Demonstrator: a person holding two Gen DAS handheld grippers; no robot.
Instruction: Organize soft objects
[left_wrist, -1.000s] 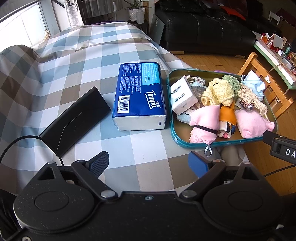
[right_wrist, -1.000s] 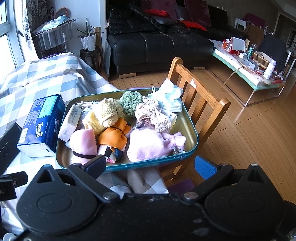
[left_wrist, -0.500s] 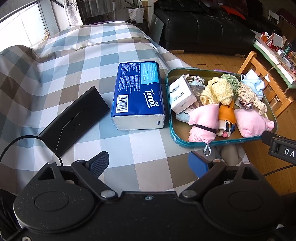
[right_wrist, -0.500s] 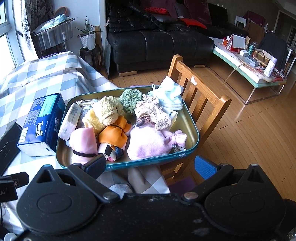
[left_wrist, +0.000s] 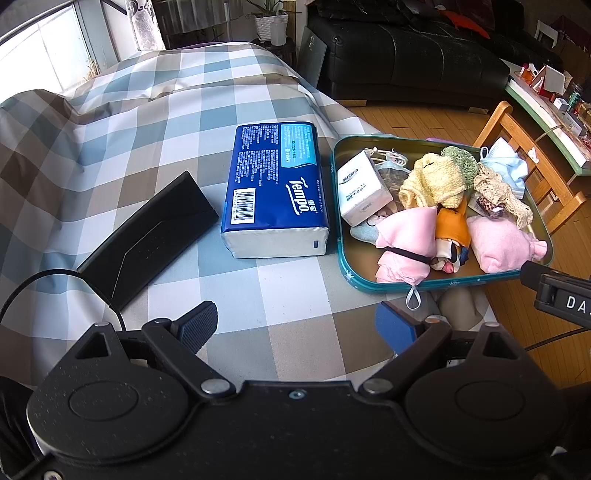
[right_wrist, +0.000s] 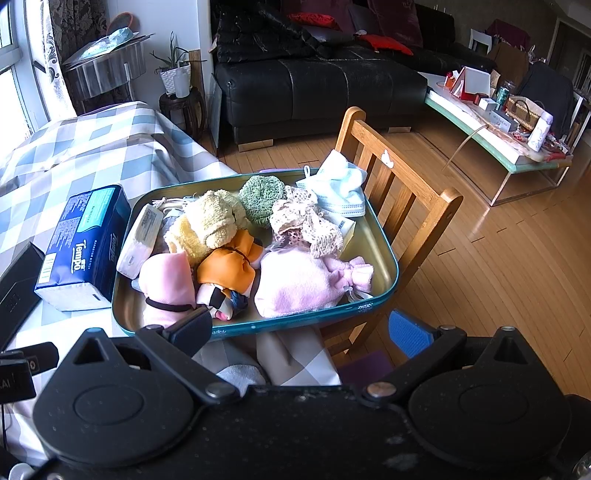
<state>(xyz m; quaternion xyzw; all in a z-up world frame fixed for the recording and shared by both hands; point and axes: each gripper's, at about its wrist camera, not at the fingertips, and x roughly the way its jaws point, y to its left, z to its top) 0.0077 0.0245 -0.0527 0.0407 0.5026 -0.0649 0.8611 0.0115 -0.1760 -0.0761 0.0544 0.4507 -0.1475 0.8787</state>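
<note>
My left gripper (left_wrist: 295, 325) and right gripper (right_wrist: 299, 328) both hang released over bare tablecloth (left_wrist: 295, 295). The soft things fill the tray (right_wrist: 384, 254), whose right edge overhangs the table near the chair (right_wrist: 406, 195).

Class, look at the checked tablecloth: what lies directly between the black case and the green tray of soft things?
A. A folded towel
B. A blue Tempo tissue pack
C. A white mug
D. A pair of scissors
B: the blue Tempo tissue pack lies flat on the cloth, with the black case on one side and the green tray on the other.
</note>
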